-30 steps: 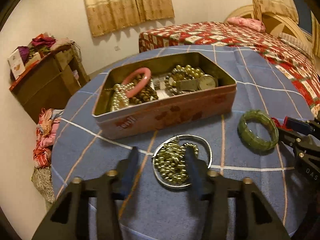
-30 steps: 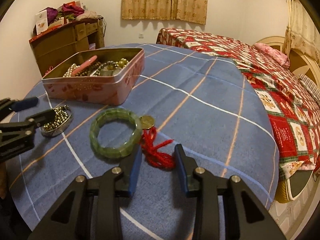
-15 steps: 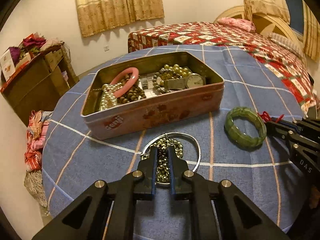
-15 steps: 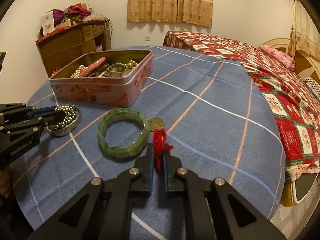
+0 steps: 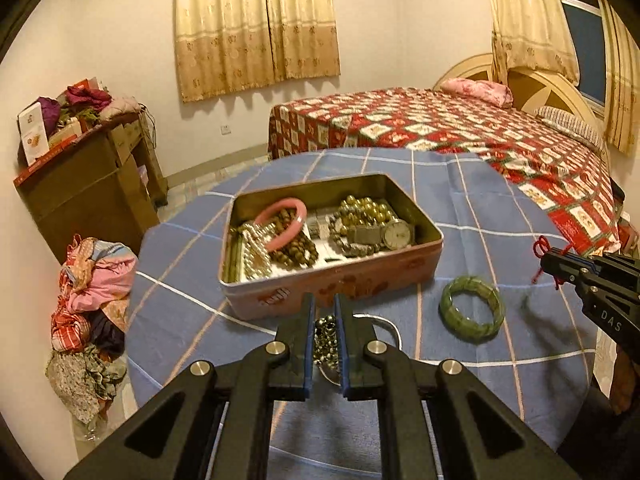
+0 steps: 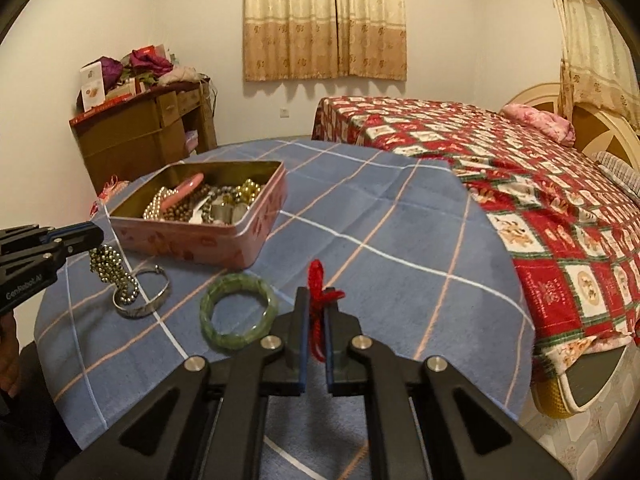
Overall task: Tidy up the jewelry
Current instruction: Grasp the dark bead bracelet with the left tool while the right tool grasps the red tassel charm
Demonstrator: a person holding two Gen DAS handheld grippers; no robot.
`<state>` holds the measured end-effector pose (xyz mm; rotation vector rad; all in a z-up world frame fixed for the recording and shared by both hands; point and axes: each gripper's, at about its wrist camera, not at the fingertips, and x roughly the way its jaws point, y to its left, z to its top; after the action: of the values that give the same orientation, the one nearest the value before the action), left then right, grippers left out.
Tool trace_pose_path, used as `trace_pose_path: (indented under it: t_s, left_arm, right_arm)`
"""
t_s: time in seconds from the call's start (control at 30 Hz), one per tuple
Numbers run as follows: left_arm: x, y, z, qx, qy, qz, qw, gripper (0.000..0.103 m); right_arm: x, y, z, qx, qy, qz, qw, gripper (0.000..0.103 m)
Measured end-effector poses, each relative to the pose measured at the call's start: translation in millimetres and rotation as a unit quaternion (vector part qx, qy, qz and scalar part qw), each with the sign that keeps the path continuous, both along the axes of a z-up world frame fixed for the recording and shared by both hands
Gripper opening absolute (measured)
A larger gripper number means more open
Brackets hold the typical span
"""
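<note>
The round table (image 6: 400, 240) under its blue checked cloth carries everything. Toward ten o'clock in the right wrist view sits the open pink rectangular metal tin (image 6: 208, 240), already holding pearls, brown beads, a pink bangle and a watch. At about seven o'clock from the tin lies the plain silver metal bangle (image 6: 154, 300), and just beside it, nearer the middle of the table, the green stone bracelet of chunky segments (image 6: 240, 308). Both rest flat and untouched.

The green bracelet looks stiff, smooth and rather heavy, likely to chip if dropped; I judge it best pinched across one segment of the ring. The silver bangle is rigid and slippery, so a grip across its band would serve.

The strand of small gold-coloured metal beads (image 6: 110, 266) is limp and will swing and drape. The left gripper (image 5: 323, 312) is clamped on it, its upper part lifted off the table while the lower end still trails inside the silver bangle at six o'clock from the tin. The red knotted cord (image 6: 318, 300) is soft, light and easily pinched anywhere along its length. The right gripper (image 6: 316, 308) has its jaws pressed together on it, a loop standing above the fingertips and a tail hanging below, clear of the cloth.
</note>
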<state>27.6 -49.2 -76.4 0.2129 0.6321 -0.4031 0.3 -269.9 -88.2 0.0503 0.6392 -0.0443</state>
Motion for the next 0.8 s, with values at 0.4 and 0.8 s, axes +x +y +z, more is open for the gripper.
trace_pose_path:
  t_s: [0.4,0.8]
  left_arm:
    - [9,24,28,-0.005,-0.035,0.039,0.9986,0.009]
    - [26,29,35,-0.001,-0.042,0.065,0.997,0.009]
  right_arm:
    - [1,13,23,-0.002,-0.033,0.013,0.999,0.008]
    - [18,31,45,-0.006,-0.063,0.037,0.997,0.008]
